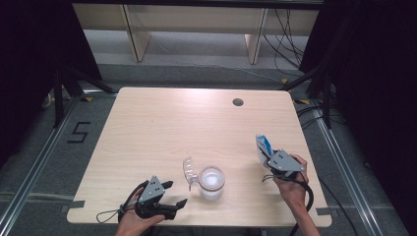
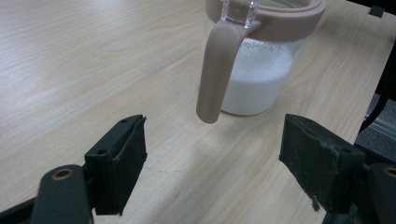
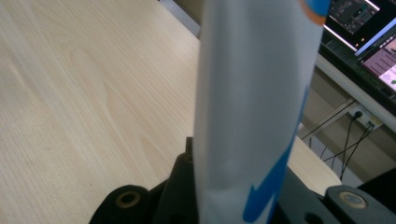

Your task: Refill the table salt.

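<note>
The pale wooden bench (image 1: 147, 128) carries a clear glass jar (image 1: 212, 183) of white powder with a tan rim and its lid flipped open. Right of the jar, the right gripper (image 1: 269, 156) pinches a flat white-and-blue sachet (image 1: 263, 147) upright; it could slip or buckle, being thin. Left of the jar, the left gripper (image 1: 174, 193) rests, fingers (image 2: 122, 161) spread.

Black "5" marked on the grey floor (image 1: 78, 132) left of the table (image 1: 162, 123)

Left gripper (image 1: 174, 194): black body, grey three-cornered top plate with dark screw holes, thin black cable looping behind. Blocky black pads (image 2: 126, 161), brass-ringed pivots. Right gripper (image 1: 265, 156): same grey plate, thicker black cable trailing. Forearms bare, no sleeves.
</note>
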Tool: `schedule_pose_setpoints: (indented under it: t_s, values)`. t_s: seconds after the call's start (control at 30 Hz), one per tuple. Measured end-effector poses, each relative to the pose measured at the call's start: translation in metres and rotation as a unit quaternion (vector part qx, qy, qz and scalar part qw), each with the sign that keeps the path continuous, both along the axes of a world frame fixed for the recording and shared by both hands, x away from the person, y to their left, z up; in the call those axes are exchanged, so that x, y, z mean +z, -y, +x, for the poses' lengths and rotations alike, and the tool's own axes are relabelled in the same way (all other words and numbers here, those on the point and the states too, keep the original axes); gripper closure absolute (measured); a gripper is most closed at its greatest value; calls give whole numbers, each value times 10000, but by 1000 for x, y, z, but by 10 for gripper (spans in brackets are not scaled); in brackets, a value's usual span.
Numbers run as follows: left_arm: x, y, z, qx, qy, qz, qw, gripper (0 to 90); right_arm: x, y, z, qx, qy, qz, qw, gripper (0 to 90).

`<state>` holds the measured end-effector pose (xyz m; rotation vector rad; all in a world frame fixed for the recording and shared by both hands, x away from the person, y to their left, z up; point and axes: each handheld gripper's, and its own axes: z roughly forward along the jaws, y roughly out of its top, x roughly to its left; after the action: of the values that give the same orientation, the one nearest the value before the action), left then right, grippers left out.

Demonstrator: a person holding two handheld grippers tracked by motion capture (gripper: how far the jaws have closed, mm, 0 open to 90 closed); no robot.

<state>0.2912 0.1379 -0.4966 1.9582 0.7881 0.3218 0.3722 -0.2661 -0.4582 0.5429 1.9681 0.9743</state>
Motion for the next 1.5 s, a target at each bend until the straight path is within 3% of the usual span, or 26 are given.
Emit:
schedule_pose_setpoints:
  t_s: [0.4, 0.57, 0.67, 0.9, 1.13, 1.5]
  values:
    - [0, 0, 0, 9, 2, -1, 10000, 221, -6, 8, 6, -33, -193, 354, 9992, 890]
    - [0, 0, 0, 7, 1, 2, 10000, 221, -9, 17, 10, -172, -245, 571, 9979, 890]
    - [0, 0, 0, 15, -4, 1, 10000, 221, -11, 21, 11, -253, -303, 544, 9977, 890]
    - [0, 0, 0, 37, -2, 19, 10000, 221, -16, 25, 14, -322, -362, 776, 9958, 890]
    - [0, 1, -1, 37, -7, 25, 10000, 221, -20, 23, 16, -262, -378, 851, 9953, 890]
    - [0, 0, 0, -12, 6, 9, 10000, 221, -30, 21, 20, -318, -617, 946, 9931, 876]
